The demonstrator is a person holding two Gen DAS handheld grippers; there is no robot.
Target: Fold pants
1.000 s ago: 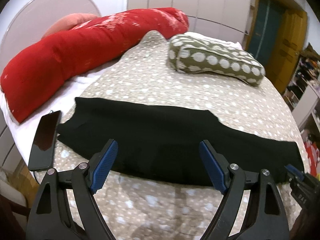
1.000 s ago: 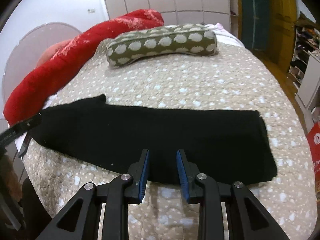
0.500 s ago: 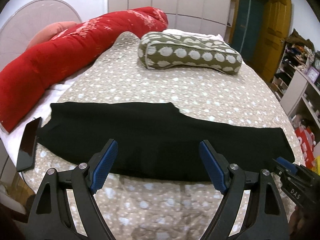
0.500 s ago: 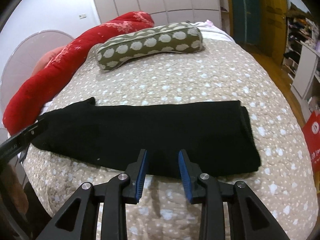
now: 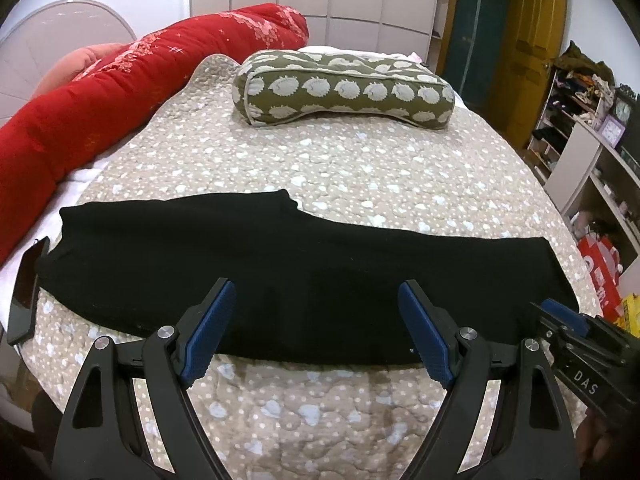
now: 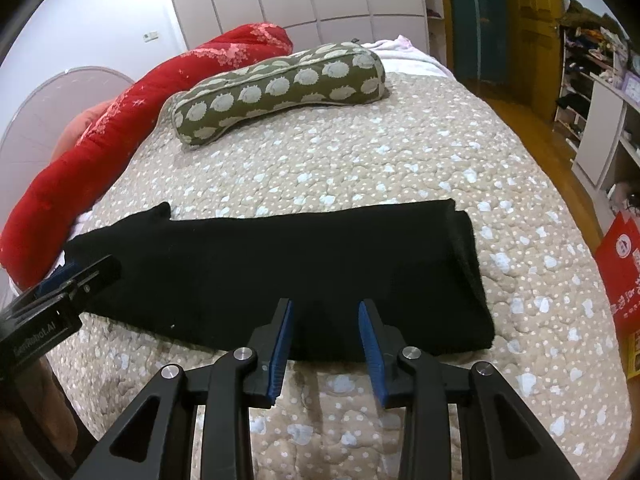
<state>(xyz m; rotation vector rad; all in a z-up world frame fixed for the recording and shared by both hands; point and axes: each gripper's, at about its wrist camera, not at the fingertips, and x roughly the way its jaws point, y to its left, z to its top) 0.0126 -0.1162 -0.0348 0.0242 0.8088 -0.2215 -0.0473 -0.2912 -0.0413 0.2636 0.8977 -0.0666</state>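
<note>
Bed in beige dotted quilt lying ahead of me, filling both my views. Black pants lying flat across near edge, stretching side to side. Olive patterned bolster pillow sitting toward far end. Long red cushion running along left side. Dark phone lying at left edge, just beside pants' end.

From my left wrist view, the black phone is cut off by the picture's edge. My left tongs cover part of the pants' near hem. Shelf clutter at far right is too small to identify.
</note>
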